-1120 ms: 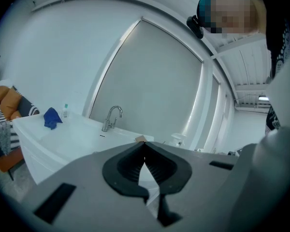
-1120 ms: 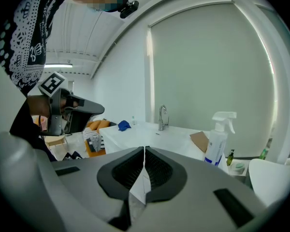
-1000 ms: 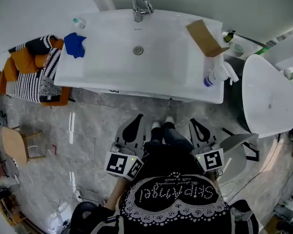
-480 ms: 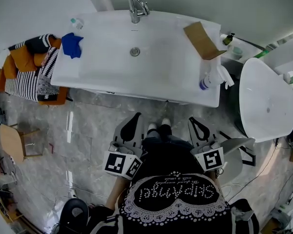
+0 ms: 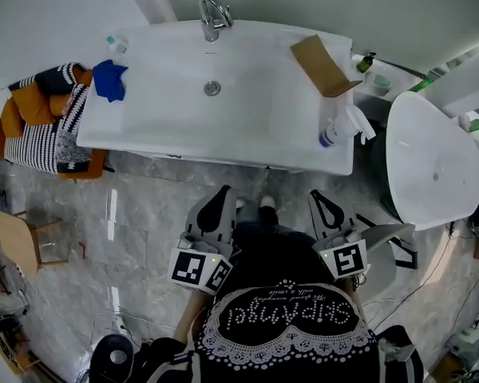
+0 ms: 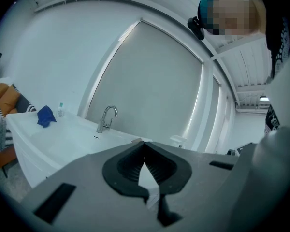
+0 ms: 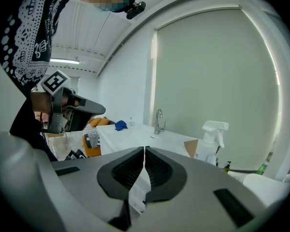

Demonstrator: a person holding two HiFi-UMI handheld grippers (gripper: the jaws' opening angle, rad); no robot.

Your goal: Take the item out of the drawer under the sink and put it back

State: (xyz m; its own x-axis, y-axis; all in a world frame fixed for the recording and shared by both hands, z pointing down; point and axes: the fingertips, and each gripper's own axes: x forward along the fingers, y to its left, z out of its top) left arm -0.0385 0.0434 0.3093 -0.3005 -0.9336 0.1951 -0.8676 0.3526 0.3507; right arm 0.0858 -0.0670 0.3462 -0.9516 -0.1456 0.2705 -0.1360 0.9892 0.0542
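Observation:
The white sink cabinet [image 5: 223, 154] stands in front of me, and its front under the basin shows closed from above. No drawer item is in view. My left gripper [image 5: 220, 191] is held at waist height over the floor, short of the cabinet, with its jaws shut and nothing between them [image 6: 144, 142]. My right gripper [image 5: 319, 195] hangs beside it at the same height, also shut and empty [image 7: 144, 149]. In both gripper views the faucet [image 6: 108, 117] and the basin lie ahead of the jaws.
On the counter are a blue cloth [image 5: 110, 78], a cardboard piece [image 5: 319, 64] and a spray bottle [image 5: 339, 128]. A chair piled with striped and orange fabric [image 5: 40, 126] stands left, a white rounded fixture [image 5: 431, 158] right, and a small wooden stool [image 5: 20, 242] lower left.
The sink now sits a little higher and further left in the head view, so I stand slightly further from it. Both grippers stay shut in front of my body.

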